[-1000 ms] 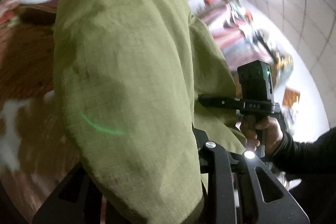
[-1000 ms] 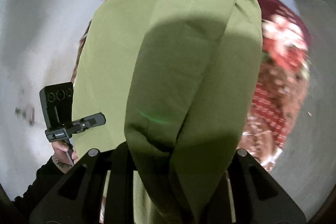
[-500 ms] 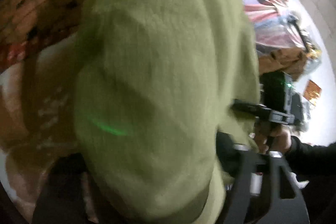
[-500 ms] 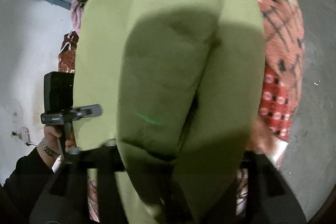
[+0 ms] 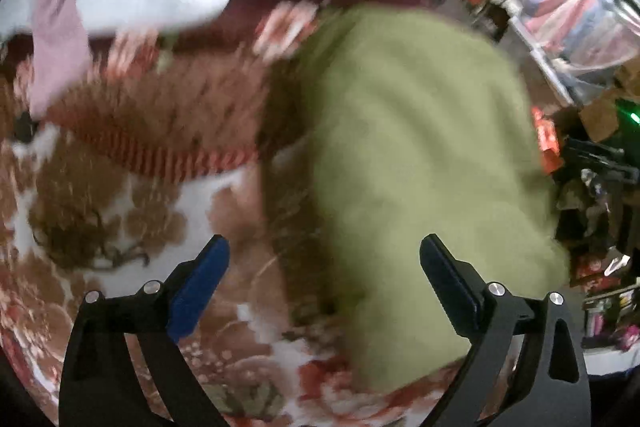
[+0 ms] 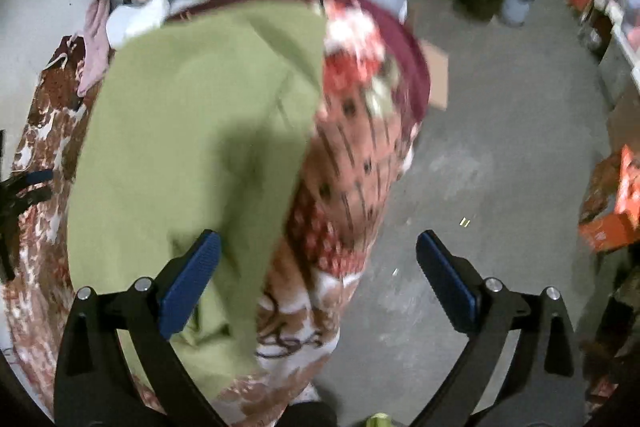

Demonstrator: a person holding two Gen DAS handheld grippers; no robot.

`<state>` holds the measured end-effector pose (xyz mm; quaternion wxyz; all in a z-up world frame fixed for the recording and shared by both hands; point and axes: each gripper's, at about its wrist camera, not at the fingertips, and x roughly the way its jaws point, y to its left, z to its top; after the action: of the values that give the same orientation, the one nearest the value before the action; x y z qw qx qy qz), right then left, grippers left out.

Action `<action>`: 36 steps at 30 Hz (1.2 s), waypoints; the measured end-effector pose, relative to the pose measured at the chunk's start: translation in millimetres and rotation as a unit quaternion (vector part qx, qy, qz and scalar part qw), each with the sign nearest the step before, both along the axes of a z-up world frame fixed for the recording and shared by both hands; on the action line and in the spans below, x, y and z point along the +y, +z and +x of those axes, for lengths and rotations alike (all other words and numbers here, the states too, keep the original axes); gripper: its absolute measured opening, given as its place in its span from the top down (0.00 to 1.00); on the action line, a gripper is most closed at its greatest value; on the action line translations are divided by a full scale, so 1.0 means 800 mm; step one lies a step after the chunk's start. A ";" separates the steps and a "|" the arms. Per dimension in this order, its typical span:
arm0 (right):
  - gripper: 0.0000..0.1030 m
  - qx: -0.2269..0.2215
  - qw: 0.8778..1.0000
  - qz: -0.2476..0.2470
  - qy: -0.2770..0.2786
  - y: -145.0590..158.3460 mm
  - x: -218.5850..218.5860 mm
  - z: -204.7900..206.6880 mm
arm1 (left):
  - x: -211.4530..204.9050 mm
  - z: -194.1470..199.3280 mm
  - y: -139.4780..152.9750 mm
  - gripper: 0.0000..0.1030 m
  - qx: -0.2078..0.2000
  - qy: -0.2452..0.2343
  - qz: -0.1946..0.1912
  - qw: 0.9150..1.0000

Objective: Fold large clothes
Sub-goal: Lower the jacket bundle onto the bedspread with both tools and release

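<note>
A large olive-green garment (image 5: 416, 163) lies folded on a bed covered by a red, brown and white patterned blanket (image 5: 120, 195). The left wrist view is blurred. My left gripper (image 5: 324, 283) is open and empty, just above the garment's near left edge. In the right wrist view the garment (image 6: 192, 147) lies at the left, near the blanket's (image 6: 352, 163) right edge. My right gripper (image 6: 318, 275) is open and empty, its left finger (image 6: 188, 283) over the garment's near corner.
White and pink clothes (image 5: 120, 3) lie at the bed's far side. A grey concrete floor (image 6: 500, 167) lies right of the bed, with cardboard (image 6: 436, 79), orange boxes (image 6: 616, 211) and clutter along the walls. Piled bags and fabrics (image 5: 568, 3) stand at the right.
Both grippers held the green garment up in front of the cameras. Now both have let go and stand open, and the garment lies on the bed.
</note>
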<state>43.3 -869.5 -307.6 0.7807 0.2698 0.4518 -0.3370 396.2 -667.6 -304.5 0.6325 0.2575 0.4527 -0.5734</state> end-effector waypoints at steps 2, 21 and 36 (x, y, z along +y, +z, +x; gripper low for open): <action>0.06 0.005 0.999 -0.039 0.015 0.014 0.019 0.043 | 0.000 -0.034 0.019 0.05 -0.041 0.001 -0.022 0.999; 0.05 0.065 0.994 -0.088 0.009 -0.097 0.034 0.100 | 0.014 -0.110 -0.101 0.04 -0.118 0.086 0.018 0.989; 0.05 -0.021 0.996 -0.086 -0.026 0.072 0.145 0.003 | 0.096 -0.185 0.061 0.05 -0.114 0.201 -0.056 0.971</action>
<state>45.6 -753.7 -249.6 0.8014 0.2206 0.3976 -0.3886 248.5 -590.8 -255.5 0.7959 0.1892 0.3869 -0.4256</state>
